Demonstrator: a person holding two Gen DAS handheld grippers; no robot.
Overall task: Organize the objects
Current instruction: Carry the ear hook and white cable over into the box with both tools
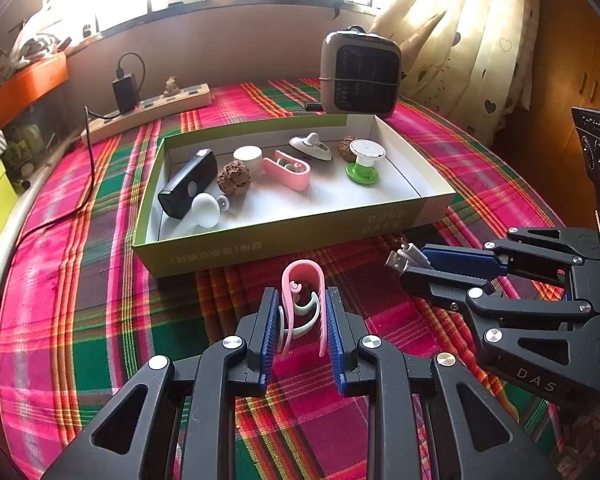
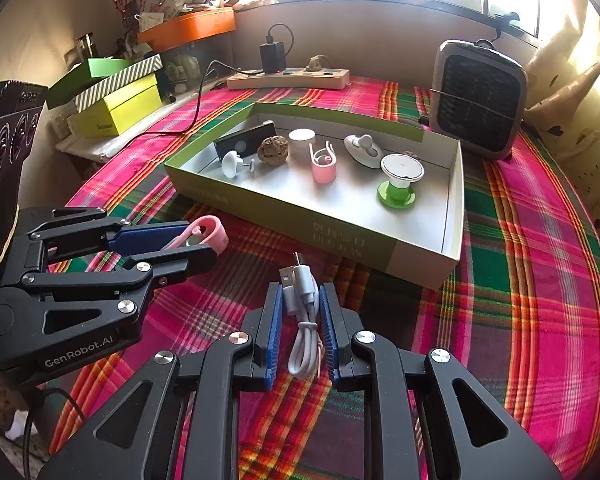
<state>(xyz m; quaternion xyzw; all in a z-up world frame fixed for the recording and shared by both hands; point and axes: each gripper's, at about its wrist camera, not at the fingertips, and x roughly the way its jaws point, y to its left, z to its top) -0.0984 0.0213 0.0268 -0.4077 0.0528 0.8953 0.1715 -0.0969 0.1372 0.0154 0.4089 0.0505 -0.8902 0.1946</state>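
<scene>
My left gripper [image 1: 302, 300] is shut on a pink clip [image 1: 302, 276] with a pale green hook inside, held above the plaid cloth in front of the green box [image 1: 260, 240]. It also shows in the right wrist view [image 2: 210, 240]. My right gripper [image 2: 300, 300] is shut on a coiled white USB cable [image 2: 302, 312], its plug pointing at the box [image 2: 340, 236]; it also shows in the left wrist view [image 1: 404, 266]. The box holds a black device [image 1: 188, 184], two brown balls, a second pink clip [image 1: 288, 168], white pieces and a green-based spool [image 1: 364, 160].
A small heater [image 1: 360, 76] stands behind the box. A power strip [image 1: 148, 112] with a black charger lies at the back left, its cord trailing over the cloth. Yellow and green boxes [image 2: 116, 104] are stacked at the left. Curtains hang at the right.
</scene>
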